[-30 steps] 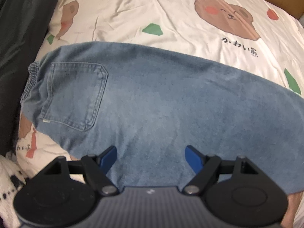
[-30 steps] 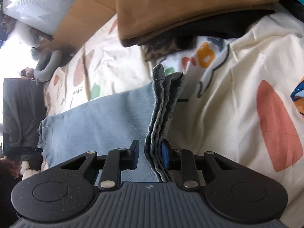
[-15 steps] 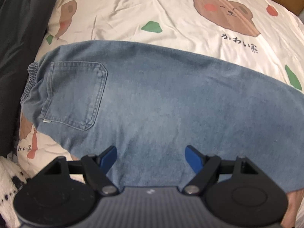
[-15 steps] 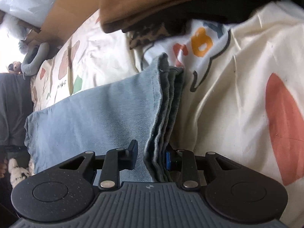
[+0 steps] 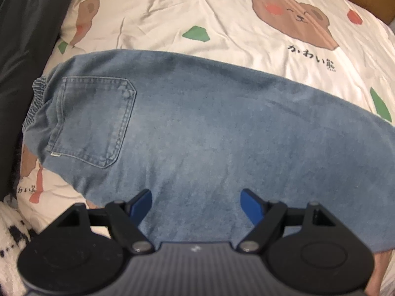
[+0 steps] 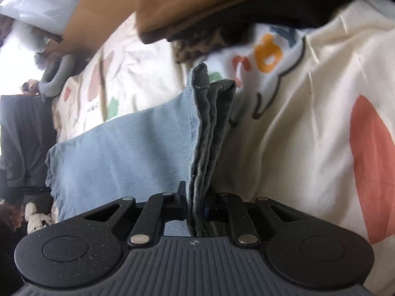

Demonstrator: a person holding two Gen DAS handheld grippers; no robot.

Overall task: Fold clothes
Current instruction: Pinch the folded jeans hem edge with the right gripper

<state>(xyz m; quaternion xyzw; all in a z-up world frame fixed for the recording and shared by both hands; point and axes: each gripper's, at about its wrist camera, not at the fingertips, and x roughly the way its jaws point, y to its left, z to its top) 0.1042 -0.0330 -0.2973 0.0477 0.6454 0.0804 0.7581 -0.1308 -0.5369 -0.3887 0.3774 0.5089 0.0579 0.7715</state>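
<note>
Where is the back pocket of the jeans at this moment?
In the left wrist view, the back pocket sits at the left end of the jeans, beside the elastic waistband, on the printed bedsheet.

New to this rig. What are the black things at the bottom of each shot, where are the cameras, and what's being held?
There is no robot arm here. A person carries a two-finger tool in each hand, and a fisheye camera on each tool looks forward along its fingers, so the black hardware at the bottom of each picture is the tool itself.

The left wrist view looks steeply down on a pair of blue jeans spread over a bedsheet printed with cartoon bears. The left tool is over the denim with its blue pads wide apart and nothing between them.

The right wrist view looks along the bed from the leg end. The right tool has just been closing its jaws and now pinches the stacked hem layers of the jeans. Behind them lies a pile of other clothes, brown on top.
</note>
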